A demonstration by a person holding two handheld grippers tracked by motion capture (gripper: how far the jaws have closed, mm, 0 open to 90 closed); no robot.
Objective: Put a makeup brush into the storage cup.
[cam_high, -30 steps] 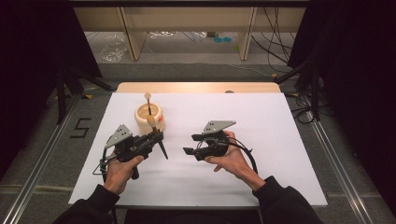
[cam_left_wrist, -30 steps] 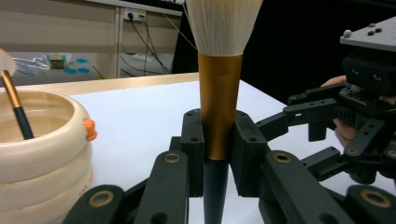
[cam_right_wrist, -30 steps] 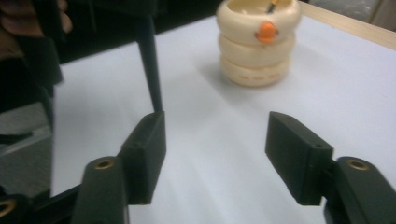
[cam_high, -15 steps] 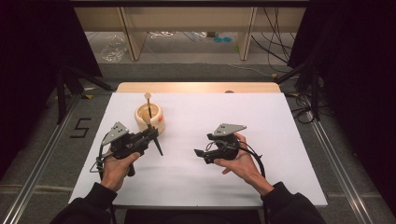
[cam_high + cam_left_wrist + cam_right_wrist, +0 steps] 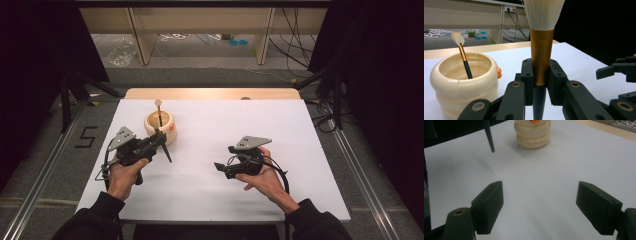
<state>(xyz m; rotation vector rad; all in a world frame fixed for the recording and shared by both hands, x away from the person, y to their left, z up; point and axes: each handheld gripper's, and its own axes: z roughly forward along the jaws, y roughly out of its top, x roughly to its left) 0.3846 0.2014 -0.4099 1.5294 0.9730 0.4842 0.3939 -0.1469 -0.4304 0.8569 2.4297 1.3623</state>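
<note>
left gripper (image 5: 159,145) clamped on a big brush (image 5: 541,50); right gripper (image 5: 220,169) empty, jaws wide.

high view: cream ribbed pot (image 5: 161,126) sits at about 10 o'clock on the white table (image 5: 240,125), a thin brush (image 5: 158,114) standing in it. left gripper is just at the pot's 6 o'clock; the big brush's dark handle tip pokes out toward 5 o'clock. right gripper is well apart, at the pot's 4 o'clock, jaws just been opening, nothing between them. left gripper view adds what the top cam can't resolve: pads pressed on the big brush's gold ferrule, white bristles up at 12 o'clock, thin brush leaning inside the pot at 9 o'clock. right gripper view: both pads (image 5: 489,205) spread over bare table, pot at 12 o'clock, dark handle tip at 11 o'clock.
</note>
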